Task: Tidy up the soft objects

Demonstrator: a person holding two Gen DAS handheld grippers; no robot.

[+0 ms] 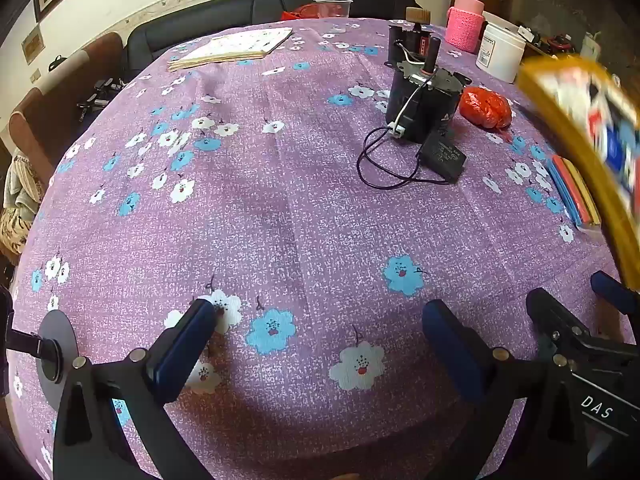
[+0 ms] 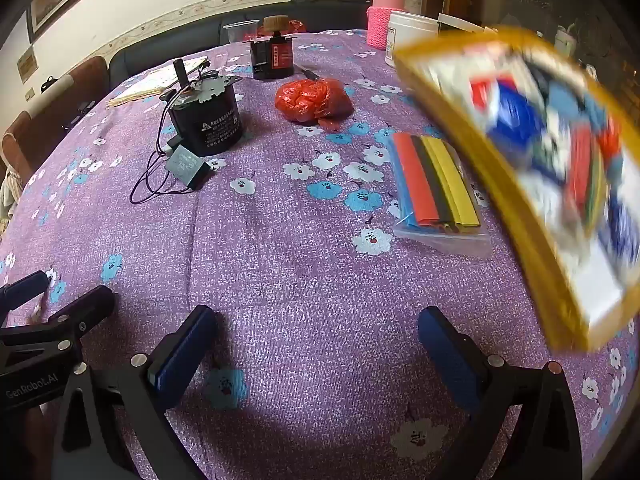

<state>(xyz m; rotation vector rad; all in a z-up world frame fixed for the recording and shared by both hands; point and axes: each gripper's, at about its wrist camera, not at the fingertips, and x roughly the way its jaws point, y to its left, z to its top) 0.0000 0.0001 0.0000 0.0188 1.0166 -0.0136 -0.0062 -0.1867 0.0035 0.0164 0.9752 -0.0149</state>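
A crumpled red plastic bag (image 1: 486, 108) (image 2: 314, 100) lies on the purple flowered tablecloth (image 1: 280, 208) (image 2: 288, 264). To its right is a clear packet of coloured strips (image 2: 436, 184) (image 1: 574, 192). A flat yellow-edged package (image 2: 540, 180) (image 1: 592, 140) with red, blue and white print shows blurred at the right, above the cloth; what carries it is hidden. My left gripper (image 1: 320, 316) is open over bare cloth, nothing between its fingers. My right gripper (image 2: 318, 318) (image 1: 576, 300) is open too, close beside the left gripper (image 2: 60, 292).
A black motor (image 1: 424, 108) (image 2: 206, 124) with a wired capacitor (image 1: 442, 158) stands mid-table. Further back are a notebook (image 1: 236, 46), a black-and-red box (image 2: 272, 56), a pink knit-covered bottle (image 1: 466, 20), a white tub (image 1: 500, 52) and a clear cup (image 1: 332, 8). A dark sofa (image 1: 224, 20) runs behind.
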